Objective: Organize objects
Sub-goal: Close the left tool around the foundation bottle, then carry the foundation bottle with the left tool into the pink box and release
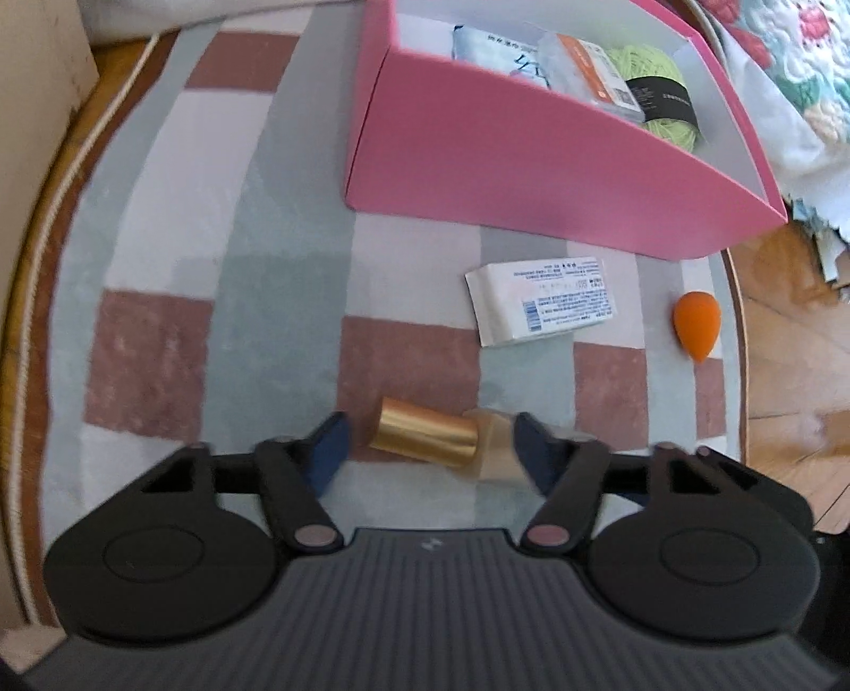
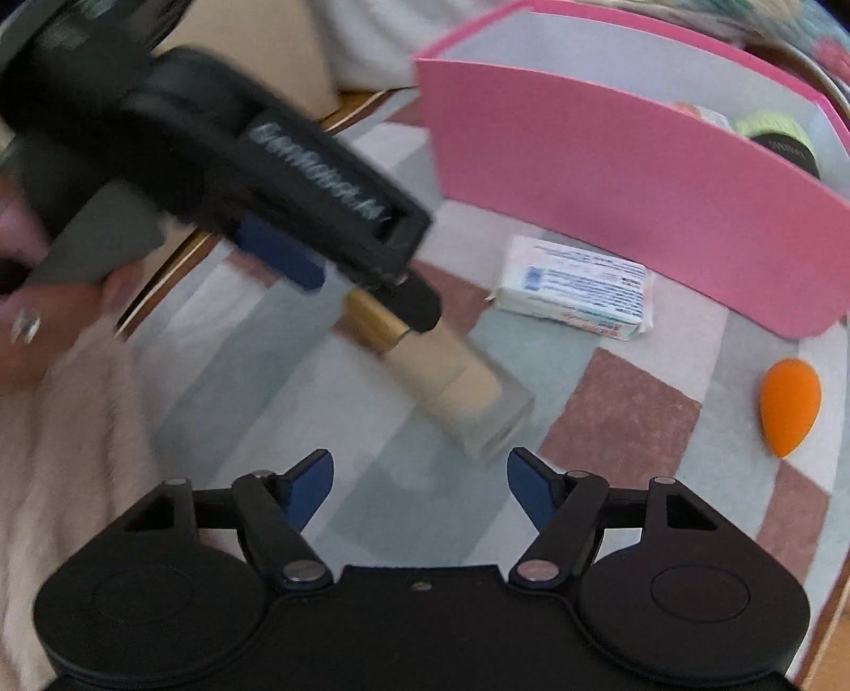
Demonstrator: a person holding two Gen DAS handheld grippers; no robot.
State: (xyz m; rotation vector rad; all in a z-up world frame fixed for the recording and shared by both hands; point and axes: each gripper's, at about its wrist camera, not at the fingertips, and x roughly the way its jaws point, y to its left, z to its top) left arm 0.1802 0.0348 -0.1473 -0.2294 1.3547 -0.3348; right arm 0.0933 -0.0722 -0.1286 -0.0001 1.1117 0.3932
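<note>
The left gripper (image 1: 430,446) is positioned over a foundation bottle (image 1: 443,441) that lies on its side on the checked rug (image 1: 223,276); the blue fingers (image 1: 326,452) are spread apart, one at the gold cap end and one at the beige glass end, and contact with the bottle cannot be confirmed because of motion blur. In the right wrist view the same bottle (image 2: 446,377) is seen lying aslant, with the left gripper (image 2: 366,276) over its gold cap and the person's hand (image 2: 26,297) on the gripper body. The right gripper (image 2: 419,489) is held just short of the bottle's glass base, its fingers (image 2: 313,489) apart and nothing between them. Taking the pink box (image 1: 531,159) as the landmark: the bottle is located well in front of its near wall; a white printed packet (image 1: 542,300) lies flat just in front of that wall; an orange teardrop sponge (image 1: 697,325) lies beside the packet, near the box's front right corner. Inside the box, a green yarn ball (image 1: 659,90) with a dark band, an orange-labelled packet (image 1: 584,69) and a pale blue pack (image 1: 489,48) are contained.
</note>
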